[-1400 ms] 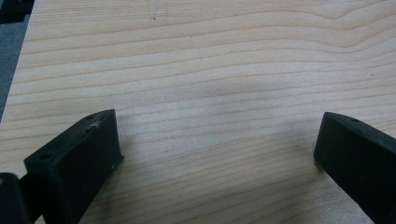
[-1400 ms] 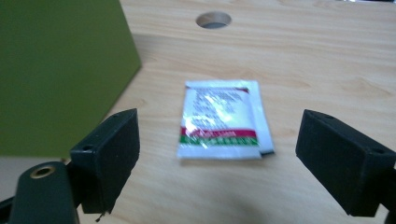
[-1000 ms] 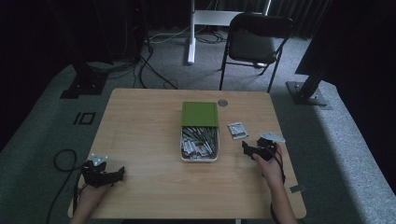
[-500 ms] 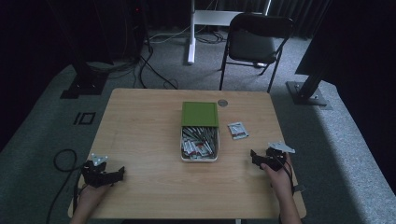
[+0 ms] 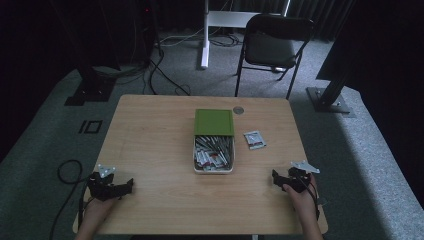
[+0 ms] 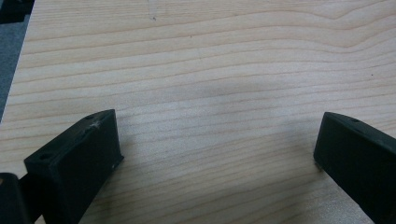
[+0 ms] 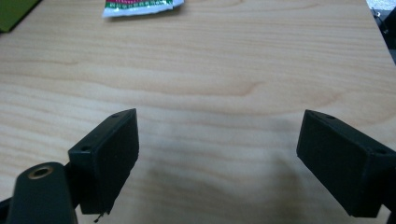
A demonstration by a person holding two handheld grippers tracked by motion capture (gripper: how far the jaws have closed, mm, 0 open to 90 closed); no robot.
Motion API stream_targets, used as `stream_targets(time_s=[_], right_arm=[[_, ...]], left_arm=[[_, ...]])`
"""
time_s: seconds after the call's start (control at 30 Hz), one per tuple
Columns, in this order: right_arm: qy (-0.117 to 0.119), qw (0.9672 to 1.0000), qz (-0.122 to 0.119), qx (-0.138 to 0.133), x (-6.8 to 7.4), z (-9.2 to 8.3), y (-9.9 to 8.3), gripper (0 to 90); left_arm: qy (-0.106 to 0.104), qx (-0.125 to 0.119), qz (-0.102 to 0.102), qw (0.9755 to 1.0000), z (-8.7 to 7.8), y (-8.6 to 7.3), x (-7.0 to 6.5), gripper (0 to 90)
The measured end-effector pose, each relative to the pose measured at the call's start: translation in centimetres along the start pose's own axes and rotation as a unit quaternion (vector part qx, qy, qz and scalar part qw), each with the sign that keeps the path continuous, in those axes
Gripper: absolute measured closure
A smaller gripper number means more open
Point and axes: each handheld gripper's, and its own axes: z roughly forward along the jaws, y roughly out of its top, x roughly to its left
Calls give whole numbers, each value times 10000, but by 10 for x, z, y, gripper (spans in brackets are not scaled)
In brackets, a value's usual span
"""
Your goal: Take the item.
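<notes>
A white box (image 5: 213,155) stands near the middle of the wooden table; it is open and full of small packets (image 5: 212,152), which lie mixed in several directions; its green lid (image 5: 214,122) lies flat, touching the far end of the box; one single packet (image 5: 254,140), white with red and green print, lies flat just beside the box on its right side.

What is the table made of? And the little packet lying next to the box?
The table looks like pale wood or wood-look laminate: grain lines run across it, with a soft matte sheen. The packet seems to be thin plastic or foil: white, slightly crinkled, with red and green print.
</notes>
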Motion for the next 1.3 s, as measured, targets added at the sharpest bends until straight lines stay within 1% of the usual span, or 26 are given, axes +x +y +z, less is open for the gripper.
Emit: stream_targets(time_s=[0.1,0.2,0.47,0.53,0.6,0.83,0.9,0.93,0.97,1.07,1.23,1.3], right_arm=[[-69,10000,39,27,-2,-4,-4,131],[-71,9998,134,87,-5,-8,-8,131],[-175,9996,123,210,-6,-17,-20,132],[-237,9994,140,221,-7,-19,-22,132],[-331,9990,94,272,-8,-20,-24,130],[-384,9988,146,279,-9,-20,-24,128],[-480,9982,236,280,-10,-20,-24,128],[-480,9982,236,280,-10,-20,-24,128],[-587,9973,335,272,-11,-20,-24,128],[-602,9972,347,271,-11,-20,-24,128],[-720,9960,459,268,-11,-20,-24,128],[-726,9959,467,268,-11,-19,-24,128]], left_arm=[[1,2,1,10000,0,0,0,13],[-1,-5,-1,10000,0,0,0,13],[-1,-4,-1,10000,0,0,0,13],[-1,-4,0,10000,0,0,0,13],[-1,-5,1,10000,0,0,0,13],[0,-5,0,10000,0,0,0,13],[0,-4,2,10000,0,0,0,13],[0,-4,2,10000,0,0,0,13],[0,-4,2,10000,0,0,0,13],[0,-8,1,10000,0,0,0,13],[0,-7,0,10000,0,0,0,13],[0,-7,0,10000,0,0,0,13]])
